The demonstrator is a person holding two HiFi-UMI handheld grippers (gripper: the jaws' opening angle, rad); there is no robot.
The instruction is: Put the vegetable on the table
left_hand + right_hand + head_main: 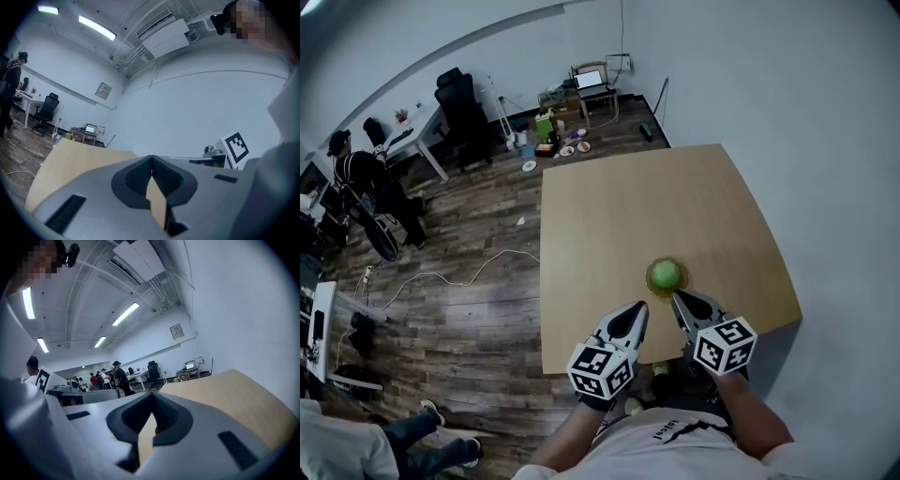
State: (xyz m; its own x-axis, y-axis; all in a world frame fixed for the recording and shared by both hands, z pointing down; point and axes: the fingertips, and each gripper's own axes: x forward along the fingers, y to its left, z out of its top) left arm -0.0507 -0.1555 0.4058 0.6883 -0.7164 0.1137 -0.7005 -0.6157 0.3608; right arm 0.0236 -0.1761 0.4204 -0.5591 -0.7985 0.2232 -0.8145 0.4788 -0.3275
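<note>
1. Resting on the table [656,206], close to its near edge, the vegetable [666,275] is seen as a small round green ball on a darker ring [650,278].
2. It is judged light, firm and smooth, and so likely to roll. A hold across its widest middle is advised, with gentle pressure.
3. Just on the near side of it, the left gripper [641,306] and the right gripper [677,297] are both shown with jaws pressed together and nothing between them.

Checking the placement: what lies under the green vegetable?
The green vegetable sits on the wooden table. A dark ring shows round its base, shadow or small dish, I cannot tell; the spot beneath is covered.
</note>
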